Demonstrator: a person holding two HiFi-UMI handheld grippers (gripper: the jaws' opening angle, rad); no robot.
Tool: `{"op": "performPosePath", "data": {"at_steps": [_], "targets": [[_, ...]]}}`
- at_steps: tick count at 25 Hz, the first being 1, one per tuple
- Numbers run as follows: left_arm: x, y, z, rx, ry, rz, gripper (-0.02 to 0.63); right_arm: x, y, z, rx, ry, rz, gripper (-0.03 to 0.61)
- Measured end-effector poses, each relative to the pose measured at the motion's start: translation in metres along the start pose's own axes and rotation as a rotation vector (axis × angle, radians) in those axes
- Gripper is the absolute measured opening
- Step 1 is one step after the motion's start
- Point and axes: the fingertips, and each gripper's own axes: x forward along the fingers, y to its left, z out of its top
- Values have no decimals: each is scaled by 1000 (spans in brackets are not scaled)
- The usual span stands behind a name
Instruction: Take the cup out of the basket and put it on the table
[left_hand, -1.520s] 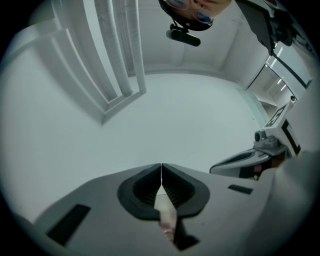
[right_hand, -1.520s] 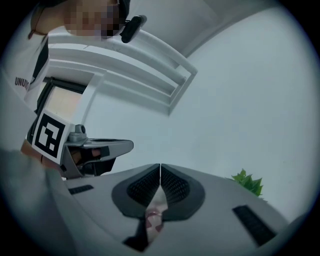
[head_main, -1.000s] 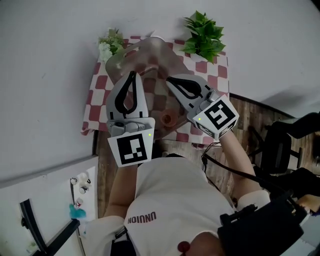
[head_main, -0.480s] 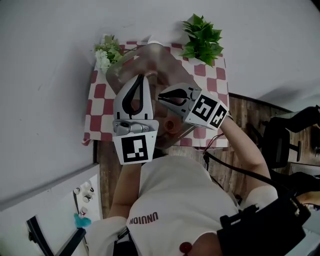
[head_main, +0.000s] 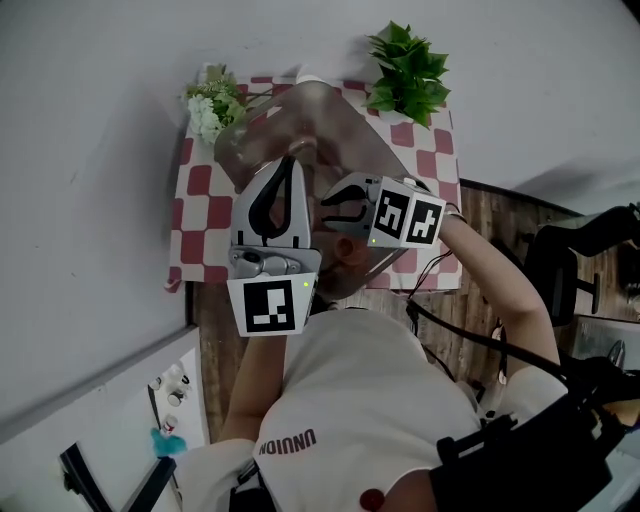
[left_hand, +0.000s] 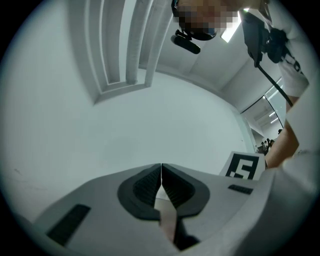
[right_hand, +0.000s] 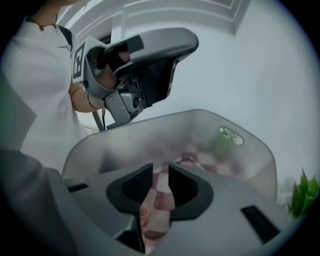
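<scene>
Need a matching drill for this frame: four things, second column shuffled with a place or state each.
1 left gripper
2 right gripper
3 green plant
4 white flowers

A far left corner of checked cloth
B fingers apart
C fingers together
D far right corner of checked cloth

Pairs: 1-C, 2-B, 3-D, 4-A.
Note: the right gripper's fingers have just been opening, nothing gripped between them.

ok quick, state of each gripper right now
left gripper: closed, nothing between the jaws
right gripper: open, jaws just opened, nothing gripped, aimed down into the basket
</scene>
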Motion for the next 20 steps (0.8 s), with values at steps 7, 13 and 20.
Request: {"op": "performPosePath", "data": {"at_steps": [7, 13, 20], "targets": [[2, -9, 0, -16, 2, -35, 17, 15, 13, -29, -70, 135, 136, 119], [2, -9, -4, -6, 32, -43, 17, 25, 23, -51, -90, 248, 232, 144], [2, -5, -3, -15, 33, -22, 17, 36, 33, -69, -149, 354, 307, 144]]}}
